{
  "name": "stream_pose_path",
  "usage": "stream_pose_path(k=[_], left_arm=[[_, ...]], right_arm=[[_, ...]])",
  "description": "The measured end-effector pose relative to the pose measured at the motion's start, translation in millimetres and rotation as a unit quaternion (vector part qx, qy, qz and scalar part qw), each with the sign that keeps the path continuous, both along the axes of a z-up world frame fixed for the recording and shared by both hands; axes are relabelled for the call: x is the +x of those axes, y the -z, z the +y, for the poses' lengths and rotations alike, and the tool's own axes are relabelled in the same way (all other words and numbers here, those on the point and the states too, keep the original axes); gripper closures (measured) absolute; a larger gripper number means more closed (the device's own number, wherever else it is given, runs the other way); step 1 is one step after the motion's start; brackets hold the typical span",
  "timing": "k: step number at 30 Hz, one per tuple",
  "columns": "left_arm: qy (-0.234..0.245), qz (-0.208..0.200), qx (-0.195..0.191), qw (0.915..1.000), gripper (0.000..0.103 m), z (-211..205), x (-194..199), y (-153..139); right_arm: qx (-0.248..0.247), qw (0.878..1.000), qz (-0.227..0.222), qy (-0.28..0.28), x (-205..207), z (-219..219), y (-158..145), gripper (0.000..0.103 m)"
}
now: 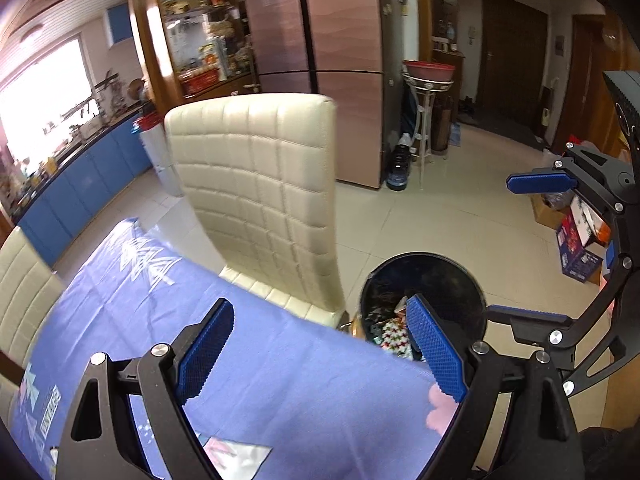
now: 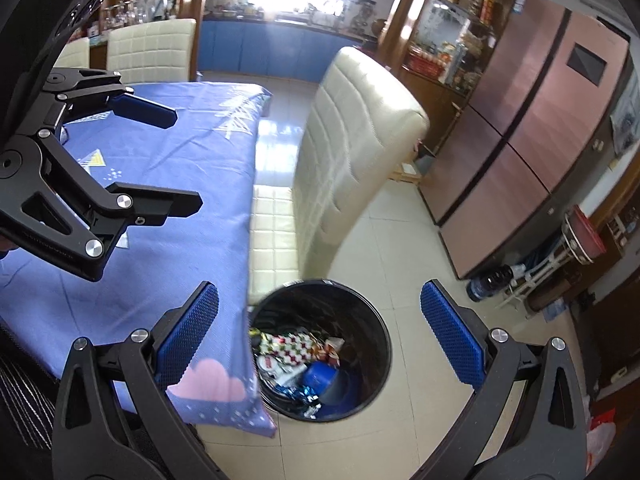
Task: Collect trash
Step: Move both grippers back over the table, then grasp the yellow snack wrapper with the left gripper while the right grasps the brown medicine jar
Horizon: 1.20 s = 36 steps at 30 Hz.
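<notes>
Cream chair beside black bin, blue-clothed table adjoining

The left gripper had a black frame and blue, finely dotted pads; the right gripper matched it, black with blue textured pads; beneath the left gripper lay a lavender-blue tablecloth printed with white line motifs and a pink cloud; ahead of it stood a cream chair quilted in squares; below the right gripper sat a black bin holding a red, white and green checked wrapper and a blue container; the floor tiles were pale beige; the refrigerator beyond was rose-pink; the cabinets were blue.
</notes>
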<state>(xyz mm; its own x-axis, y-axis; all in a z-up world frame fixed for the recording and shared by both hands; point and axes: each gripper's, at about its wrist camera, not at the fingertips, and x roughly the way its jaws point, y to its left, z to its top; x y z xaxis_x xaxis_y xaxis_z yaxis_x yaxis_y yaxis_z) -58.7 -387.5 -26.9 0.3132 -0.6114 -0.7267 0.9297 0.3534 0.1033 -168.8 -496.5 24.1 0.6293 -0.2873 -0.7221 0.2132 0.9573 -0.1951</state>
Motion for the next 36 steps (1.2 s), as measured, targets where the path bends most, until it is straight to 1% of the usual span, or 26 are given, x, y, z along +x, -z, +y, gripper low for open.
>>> stream_pose_path(k=[6,11,13,17,21,26,30,32,36], left_arm=[[-0.078,0.005,0.001,0.997,0.017,60.2,40.4,0.8],[-0.151,-0.004,0.011,0.9885,0.017,123.2,73.5,4.0],[-0.179,-0.001,0.011,0.9837,0.017,148.2,87.2,5.4],[-0.237,-0.001,0.016,0.9714,0.017,194.5,111.3,8.8],[-0.29,-0.002,0.025,0.9568,0.017,247.1,132.6,15.3],[-0.345,0.006,0.037,0.938,0.017,307.5,156.6,27.7],[-0.375,0.007,0.052,0.9257,0.017,354.1,167.8,40.3],[-0.383,0.003,0.062,0.9216,0.017,373.4,173.9,47.9],[-0.39,-0.012,0.079,0.9175,0.017,409.0,187.2,65.2]], right_arm=[[-0.003,0.997,-0.009,-0.081,55.5,46.7,-4.3,0.003],[-0.009,0.988,-0.027,-0.155,101.2,96.9,-11.6,0.004],[-0.008,0.982,-0.031,-0.187,121.2,118.3,-14.5,0.006],[-0.01,0.971,-0.03,-0.236,154.1,155.2,-13.9,0.006],[-0.007,0.959,-0.028,-0.282,185.2,196.9,-12.4,0.006],[-0.003,0.939,-0.021,-0.343,225.5,253.4,-6.3,0.006],[-0.002,0.924,-0.011,-0.382,260.2,301.1,4.0,0.006],[-0.001,0.918,-0.009,-0.397,272.2,320.9,9.2,0.006],[-0.01,0.908,0.0,-0.42,304.6,362.7,25.8,0.006]])
